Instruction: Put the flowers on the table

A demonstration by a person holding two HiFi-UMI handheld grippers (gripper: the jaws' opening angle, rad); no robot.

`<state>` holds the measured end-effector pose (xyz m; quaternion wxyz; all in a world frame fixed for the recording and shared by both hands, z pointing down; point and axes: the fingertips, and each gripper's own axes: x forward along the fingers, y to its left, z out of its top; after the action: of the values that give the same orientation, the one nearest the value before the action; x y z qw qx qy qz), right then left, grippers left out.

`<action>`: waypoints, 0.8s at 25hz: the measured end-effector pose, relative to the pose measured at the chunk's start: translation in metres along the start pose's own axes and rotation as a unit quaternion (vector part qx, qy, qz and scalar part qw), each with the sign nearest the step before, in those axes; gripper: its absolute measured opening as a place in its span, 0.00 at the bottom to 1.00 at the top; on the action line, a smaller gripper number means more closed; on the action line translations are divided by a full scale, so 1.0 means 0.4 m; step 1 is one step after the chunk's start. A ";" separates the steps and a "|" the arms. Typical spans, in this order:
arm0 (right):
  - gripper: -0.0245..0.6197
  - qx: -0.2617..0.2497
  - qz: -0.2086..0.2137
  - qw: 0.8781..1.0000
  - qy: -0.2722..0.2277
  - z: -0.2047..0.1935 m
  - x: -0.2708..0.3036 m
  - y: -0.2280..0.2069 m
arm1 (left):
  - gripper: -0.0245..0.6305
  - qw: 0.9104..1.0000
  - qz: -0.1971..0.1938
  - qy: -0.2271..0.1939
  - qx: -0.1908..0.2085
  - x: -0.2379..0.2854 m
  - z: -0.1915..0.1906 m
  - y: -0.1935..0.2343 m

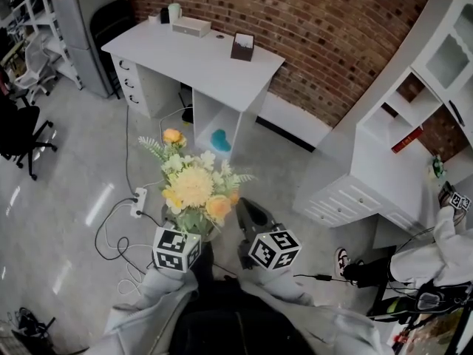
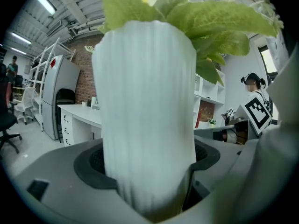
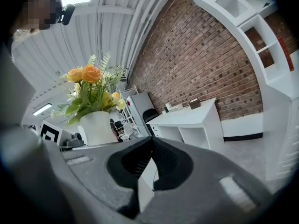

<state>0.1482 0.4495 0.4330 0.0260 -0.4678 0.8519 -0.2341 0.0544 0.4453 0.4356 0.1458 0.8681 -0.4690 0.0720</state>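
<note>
A bouquet of yellow and orange flowers stands in a white ribbed vase, carried above the floor. My left gripper is shut on the vase's lower part, and the vase fills the left gripper view. In the head view, its marker cube sits just below the bouquet. My right gripper is shut and empty, to the right of the vase and apart from it. The white table stands further ahead by the brick wall.
On the table are a dark box and a white box. A power strip with cables lies on the floor ahead to the left. A black office chair is at far left, a white shelf unit at right, and a person beside it.
</note>
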 end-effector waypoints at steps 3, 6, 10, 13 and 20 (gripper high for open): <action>0.04 0.000 -0.001 1.000 -0.003 0.045 0.075 -0.020 | 0.71 1.000 -0.005 0.000 0.003 0.055 0.046 0.049; 0.04 0.002 -0.002 1.000 -0.005 0.078 0.148 -0.035 | 0.71 1.000 -0.009 0.005 0.008 0.103 0.076 0.098; 0.04 0.002 -0.002 1.000 -0.003 0.109 0.246 -0.045 | 0.71 1.000 -0.011 0.006 0.012 0.157 0.113 0.173; 0.04 0.002 -0.001 1.000 -0.002 0.123 0.314 -0.053 | 0.71 1.000 -0.014 0.004 0.007 0.195 0.133 0.228; 0.04 0.003 -0.009 1.000 -0.001 0.153 0.451 -0.070 | 0.71 1.000 -0.018 0.001 -0.006 0.267 0.169 0.351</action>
<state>0.0852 0.2679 0.4219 0.0262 -0.4752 0.8470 -0.2367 -0.0049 0.2663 0.4257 0.1526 0.8755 -0.4535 0.0675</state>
